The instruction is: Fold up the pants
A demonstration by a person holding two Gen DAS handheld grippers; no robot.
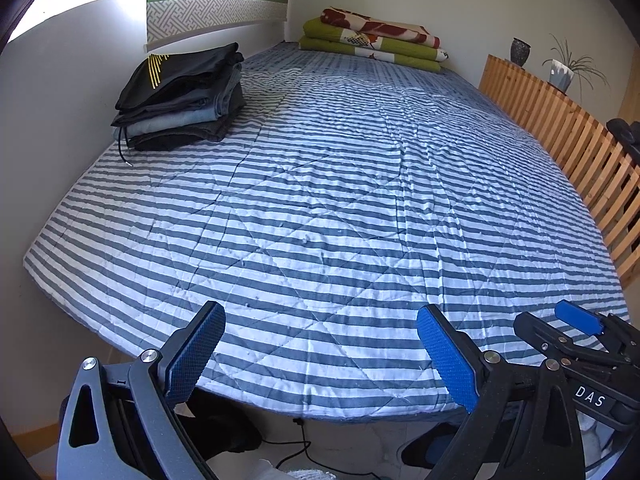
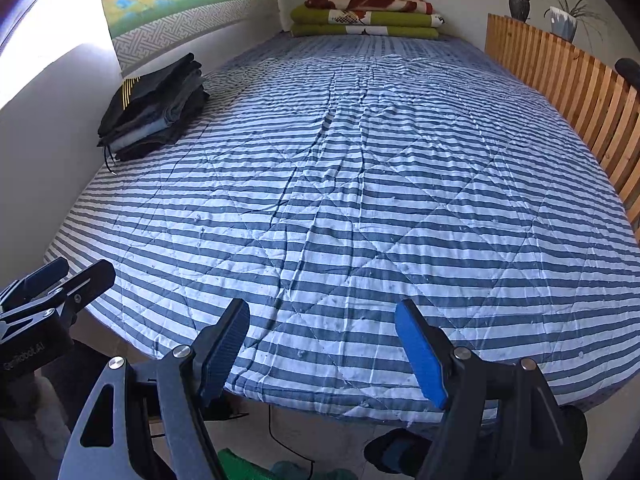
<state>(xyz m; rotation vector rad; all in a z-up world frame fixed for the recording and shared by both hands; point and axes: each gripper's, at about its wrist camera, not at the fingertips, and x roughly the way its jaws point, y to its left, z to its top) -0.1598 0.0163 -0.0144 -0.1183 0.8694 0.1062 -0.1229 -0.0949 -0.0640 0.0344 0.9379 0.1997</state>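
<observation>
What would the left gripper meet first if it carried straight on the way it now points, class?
Probably the striped quilt on the bed. The left gripper is open and empty, angled down over the near edge, with nothing between it and the fabric. The folded stack of pants sits far off to the left, though depth is uncertain.

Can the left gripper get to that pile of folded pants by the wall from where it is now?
Probably yes, with a long reach. The left gripper is open and empty at the near edge of the bed, and only bare striped quilt lies between it and the folded pants.
</observation>
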